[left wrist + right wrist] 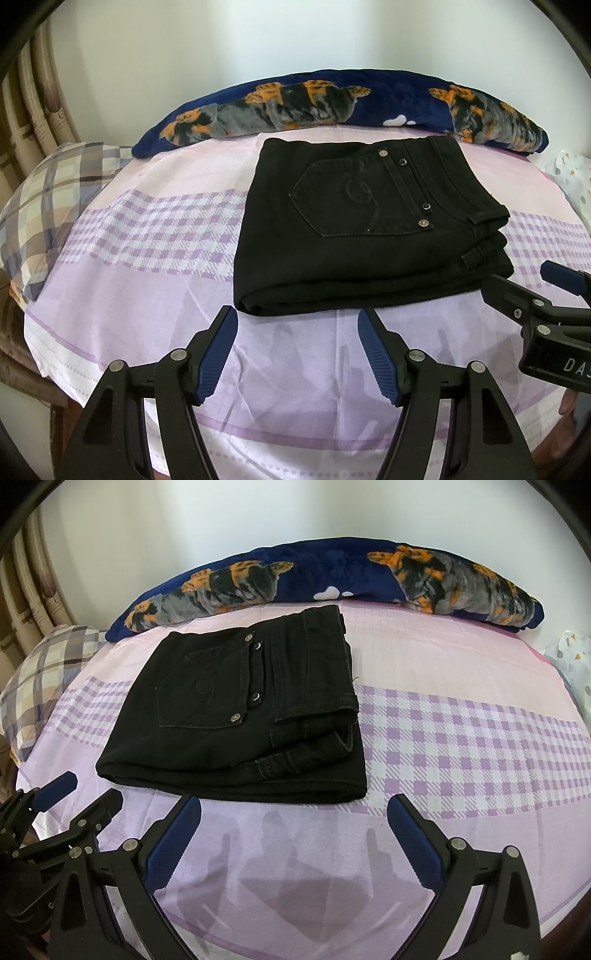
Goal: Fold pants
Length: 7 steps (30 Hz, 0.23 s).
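Black pants folded, one stack, maybe three layers; two grippers apart.

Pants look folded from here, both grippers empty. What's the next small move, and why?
Probably just draw both grippers back and stop. The black pants already lie as a compact stacked bundle on the bedsheet, back pocket up, edges roughly aligned. The left gripper and right gripper are open, short of the near fold, holding nothing. At most, the waistband layers gaping at the right might want a light press.
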{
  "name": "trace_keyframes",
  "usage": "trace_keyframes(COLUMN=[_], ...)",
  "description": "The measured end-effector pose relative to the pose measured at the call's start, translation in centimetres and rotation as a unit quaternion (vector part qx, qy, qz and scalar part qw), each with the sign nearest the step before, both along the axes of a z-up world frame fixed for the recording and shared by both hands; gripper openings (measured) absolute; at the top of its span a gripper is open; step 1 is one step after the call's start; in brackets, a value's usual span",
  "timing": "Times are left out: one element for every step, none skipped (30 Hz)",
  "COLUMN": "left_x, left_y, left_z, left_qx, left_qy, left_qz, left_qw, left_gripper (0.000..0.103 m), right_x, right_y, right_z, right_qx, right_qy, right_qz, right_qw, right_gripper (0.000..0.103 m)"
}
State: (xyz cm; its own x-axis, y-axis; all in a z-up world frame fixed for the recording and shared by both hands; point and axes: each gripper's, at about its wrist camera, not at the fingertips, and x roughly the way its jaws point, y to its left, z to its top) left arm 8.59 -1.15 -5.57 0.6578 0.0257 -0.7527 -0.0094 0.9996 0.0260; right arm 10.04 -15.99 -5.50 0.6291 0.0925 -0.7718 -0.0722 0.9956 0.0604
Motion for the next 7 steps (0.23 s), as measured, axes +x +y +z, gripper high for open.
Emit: trace_keyframes(left_x=[0.01, 0.04, 0.04, 0.12, 0.07, 0.16, 0.14], left_y=[-0.05, -0.04, -0.05, -0.05, -0.06, -0.05, -0.05], left_z=[-0.11, -0.10, -0.11, -0.15, -0.21, -0.23, -0.28], left_qx=[0.000, 0.000, -0.001, -0.001, -0.001, -0.002, -0.003], left_qy=[0.000, 0.000, 0.000, 0.000, 0.000, 0.000, 0.001], left_qz=[-0.001, -0.001, -0.002, -0.002, -0.002, -0.005, -0.006], left_qw=[1.0000, 1.0000, 1.0000, 1.0000, 1.0000, 1.0000, 1.0000], left_gripper=[0.068, 0.068, 0.068, 0.068, 0.068, 0.068, 0.068], right_x=[-0.01, -0.02, 0.06, 0.06, 0.03, 0.07, 0.03], right_y=[0.01, -0.01, -0.07, -0.08, -0.11, -0.28, -0.32], right_z=[0.01, -0.02, -0.08, -0.07, -0.14, -0.29, -0.37], right_qx=[0.000, -0.001, -0.001, -0.001, -0.001, -0.001, 0.000], right_qy=[0.000, 0.000, 0.000, 0.000, 0.000, 0.000, 0.000], right_qz=[-0.001, -0.002, -0.001, -0.001, -0.003, -0.003, -0.002], right_qw=[1.000, 1.000, 1.000, 1.000, 1.000, 1.000, 1.000], right_gripper=[0.100, 0.100, 0.100, 0.100, 0.100, 0.100, 0.100])
